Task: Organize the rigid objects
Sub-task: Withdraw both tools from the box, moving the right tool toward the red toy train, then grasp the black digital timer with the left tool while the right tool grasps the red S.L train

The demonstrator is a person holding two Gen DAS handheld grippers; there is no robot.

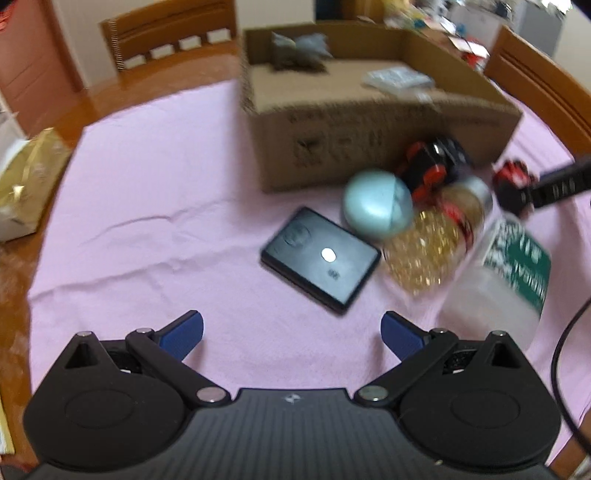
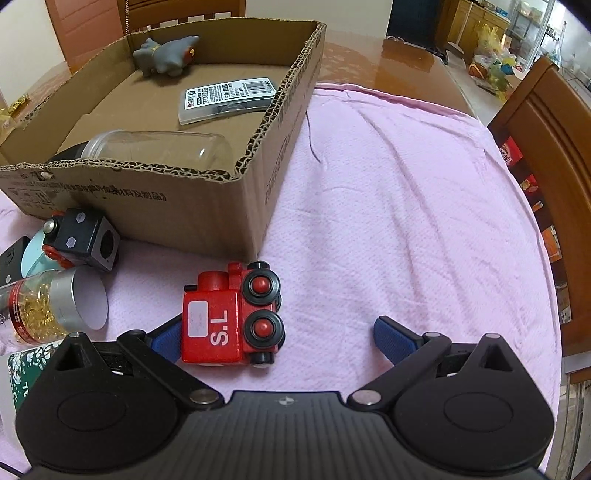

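Observation:
A cardboard box (image 2: 207,206) stands on the pink cloth and holds a grey toy animal (image 2: 166,55), a flat labelled case (image 2: 229,98) and a clear jar (image 2: 155,149). A red toy train (image 2: 229,317) lies on its side between my open right gripper's (image 2: 279,338) fingers, against the left one. A black toy train (image 2: 83,242), a jar of gold beads (image 2: 44,301) and a teal ball (image 1: 376,205) lie left of it. My left gripper (image 1: 291,330) is open and empty, just short of a black flat case (image 1: 319,258). A white bottle with a green label (image 1: 506,273) lies at its right.
Wooden chairs (image 1: 170,33) (image 2: 550,122) stand around the table. A gold-wrapped package (image 1: 26,184) lies at the left table edge. A black cable (image 1: 565,350) runs at the right. The box also shows in the left wrist view (image 1: 369,144). Bare pink cloth (image 2: 406,206) lies right of the box.

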